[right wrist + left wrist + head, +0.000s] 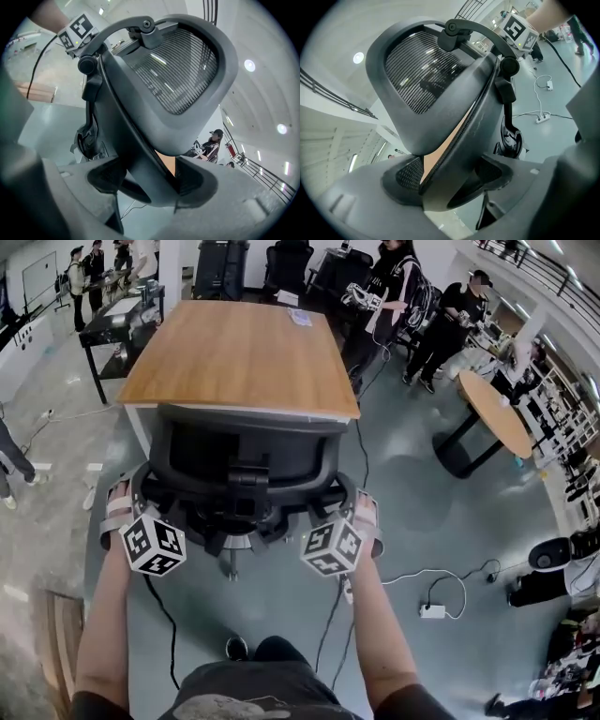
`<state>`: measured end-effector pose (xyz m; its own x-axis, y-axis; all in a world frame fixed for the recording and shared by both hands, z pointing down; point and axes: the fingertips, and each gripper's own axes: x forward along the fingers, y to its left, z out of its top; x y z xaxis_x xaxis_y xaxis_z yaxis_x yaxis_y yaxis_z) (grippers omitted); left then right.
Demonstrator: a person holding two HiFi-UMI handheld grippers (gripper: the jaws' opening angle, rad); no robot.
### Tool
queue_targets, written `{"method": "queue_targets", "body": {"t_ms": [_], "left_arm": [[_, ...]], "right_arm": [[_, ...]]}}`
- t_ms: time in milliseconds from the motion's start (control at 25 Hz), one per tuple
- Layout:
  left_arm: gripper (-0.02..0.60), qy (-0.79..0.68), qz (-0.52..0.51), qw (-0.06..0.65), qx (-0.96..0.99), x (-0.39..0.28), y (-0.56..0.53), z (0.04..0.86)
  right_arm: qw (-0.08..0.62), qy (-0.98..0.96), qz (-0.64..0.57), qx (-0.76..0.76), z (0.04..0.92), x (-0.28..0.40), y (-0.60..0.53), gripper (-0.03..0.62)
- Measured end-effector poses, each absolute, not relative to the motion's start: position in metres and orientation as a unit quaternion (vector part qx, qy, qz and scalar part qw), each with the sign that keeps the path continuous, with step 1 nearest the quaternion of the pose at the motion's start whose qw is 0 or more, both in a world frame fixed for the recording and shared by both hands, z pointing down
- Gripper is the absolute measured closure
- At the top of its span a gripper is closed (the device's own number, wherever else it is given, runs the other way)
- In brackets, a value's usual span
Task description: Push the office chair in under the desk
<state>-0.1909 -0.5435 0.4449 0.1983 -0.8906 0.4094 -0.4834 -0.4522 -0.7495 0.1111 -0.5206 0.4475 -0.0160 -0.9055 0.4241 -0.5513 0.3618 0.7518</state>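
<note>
The black mesh-backed office chair (pixel 246 460) stands with its backrest towards me, its front at the near edge of the wooden desk (pixel 239 352). My left gripper (pixel 139 498) clasps the backrest's left edge and my right gripper (pixel 352 507) its right edge. In the left gripper view the backrest's rim (pixel 454 122) runs between the pads of the left gripper (pixel 450 187), touching both. In the right gripper view the right gripper (pixel 154 183) likewise closes on the rim (pixel 136 140). The seat and base are mostly hidden under the backrest.
A round wooden table (pixel 497 413) stands to the right. A power strip (pixel 432 611) and cables lie on the floor at right. People stand behind the desk and at right. A black table (pixel 122 320) is at back left, dark chairs (pixel 222 268) beyond the desk.
</note>
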Motion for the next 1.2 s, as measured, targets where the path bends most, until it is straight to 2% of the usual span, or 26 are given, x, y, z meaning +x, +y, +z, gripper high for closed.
{"method": "queue_targets", "body": {"t_ms": [1200], "left_arm": [[0.224, 0.481, -0.425, 0.255, -0.723, -0.197, -0.743, 0.452]], "right_arm": [[0.442, -0.689, -0.206, 0.536, 0.452, 0.105, -0.718, 0.287]]}}
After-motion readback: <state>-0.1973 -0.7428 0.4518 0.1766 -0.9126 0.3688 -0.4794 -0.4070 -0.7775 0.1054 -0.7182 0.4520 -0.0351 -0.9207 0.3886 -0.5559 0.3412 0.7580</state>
